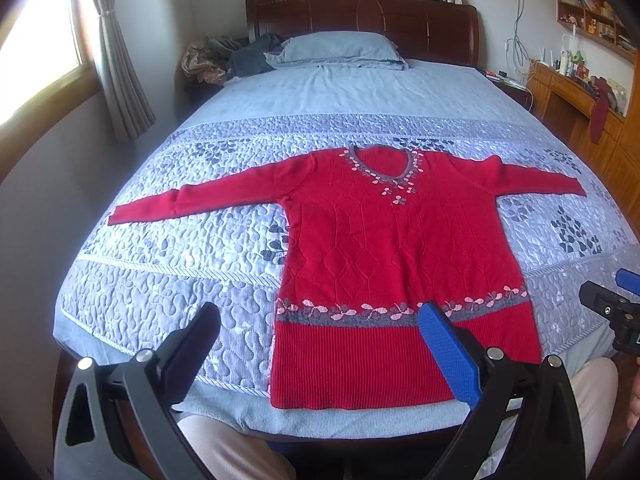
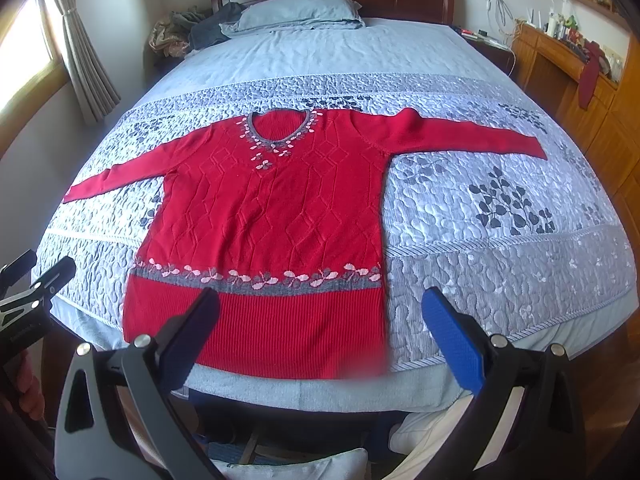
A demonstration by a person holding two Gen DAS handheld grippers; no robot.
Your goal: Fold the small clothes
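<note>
A red knitted sweater (image 1: 384,248) (image 2: 272,208) lies flat and face up on the bed, both sleeves spread sideways, its ribbed hem toward me. It has a grey collar and a grey flowered band above the hem. My left gripper (image 1: 320,312) hangs open above the hem's left part, nothing between its fingers. My right gripper (image 2: 320,300) is open too, hovering over the hem's right corner. Each gripper shows at the edge of the other's view: the right one (image 1: 618,300) and the left one (image 2: 32,280).
The bed (image 1: 168,288) carries a pale blue quilted cover with dark leaf prints. A pillow (image 1: 340,50) and a heap of clothes (image 1: 232,56) sit by the wooden headboard. A window with curtains is left; a wooden desk with shelves (image 1: 576,92) is right. A person's legs (image 1: 232,448) are below.
</note>
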